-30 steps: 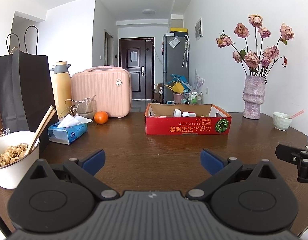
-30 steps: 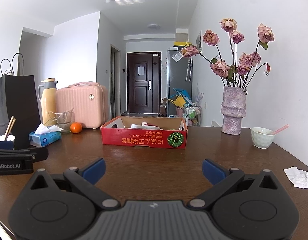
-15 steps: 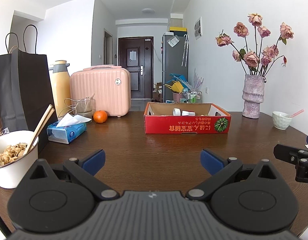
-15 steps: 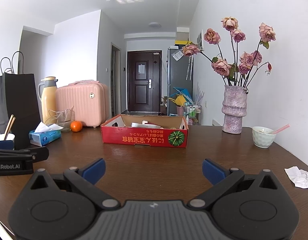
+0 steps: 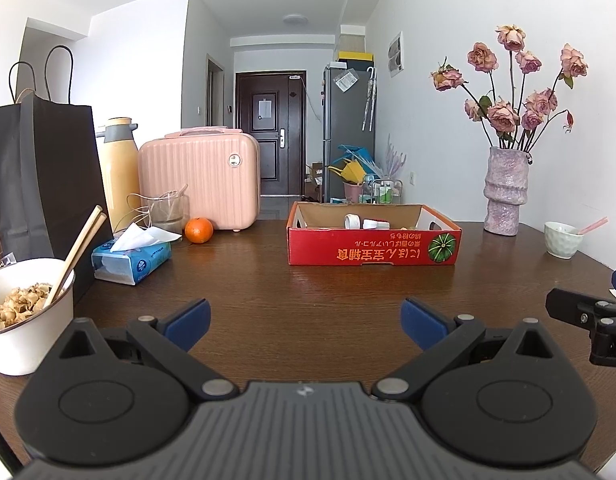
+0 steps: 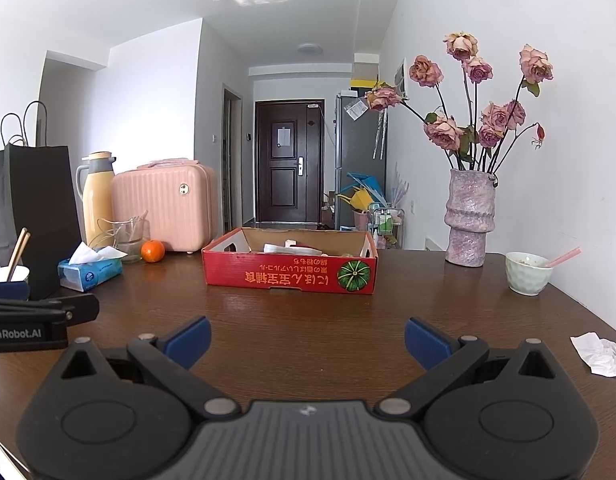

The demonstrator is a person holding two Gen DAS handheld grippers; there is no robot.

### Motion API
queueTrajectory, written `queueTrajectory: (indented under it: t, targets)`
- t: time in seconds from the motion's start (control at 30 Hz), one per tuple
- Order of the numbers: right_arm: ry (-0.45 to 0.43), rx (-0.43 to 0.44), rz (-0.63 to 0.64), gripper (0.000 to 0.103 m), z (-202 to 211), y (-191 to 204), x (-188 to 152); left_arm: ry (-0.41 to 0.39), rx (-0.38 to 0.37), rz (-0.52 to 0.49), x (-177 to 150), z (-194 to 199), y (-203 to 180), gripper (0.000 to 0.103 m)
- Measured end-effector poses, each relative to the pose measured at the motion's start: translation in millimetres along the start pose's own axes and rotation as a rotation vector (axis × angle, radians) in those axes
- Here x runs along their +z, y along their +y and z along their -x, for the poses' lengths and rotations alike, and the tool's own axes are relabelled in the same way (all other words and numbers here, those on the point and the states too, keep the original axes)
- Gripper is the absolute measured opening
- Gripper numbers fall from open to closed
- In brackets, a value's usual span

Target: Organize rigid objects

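Brown table [image 5: 308, 292] pretty bare up front; red box [image 5: 372, 246] sits toward its far edge, both my claws, left [image 5: 304, 318] and right [image 6: 306, 338], wide open, empty; I'd go in level, slowly.

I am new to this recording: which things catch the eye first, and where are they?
The red cardboard box stands mid-table, straight ahead of both open grippers. At the far right a vase of pink roses stands by the wall; at the far left, a pink suitcase.

"GenRobot.AI" on left claw [image 6: 48, 320]; inverted Japanese print on red box [image 6: 289, 278]
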State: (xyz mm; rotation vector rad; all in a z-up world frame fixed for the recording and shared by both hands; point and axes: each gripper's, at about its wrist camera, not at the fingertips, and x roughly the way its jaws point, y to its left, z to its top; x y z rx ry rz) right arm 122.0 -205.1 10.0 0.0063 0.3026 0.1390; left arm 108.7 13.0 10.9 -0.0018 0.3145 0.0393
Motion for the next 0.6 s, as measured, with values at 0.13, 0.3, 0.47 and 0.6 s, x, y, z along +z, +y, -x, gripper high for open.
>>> queueTrajectory:
  t: [0.13,0.3,0.47,0.6]
  targets:
    - [0.004,-0.001,0.001,0.103,-1.1,1.1,-0.5,0.0,-0.003,0.0,-0.2,-0.5,0.4,0.103]
    - [0.005,-0.001,0.001,0.103,-1.2,1.4,-0.6,-0.002,-0.005,0.0,0.1,-0.7,1.0,0.103]
    - [0.006,-0.001,0.001,0.103,-1.3,1.5,-0.5,-0.008,-0.016,-0.009,-0.7,0.5,-1.0,0.103]
    - [0.007,-0.001,0.001,0.103,-1.4,1.8,-0.9,-0.004,-0.023,-0.011,-2.3,-0.1,-0.8,0.103]
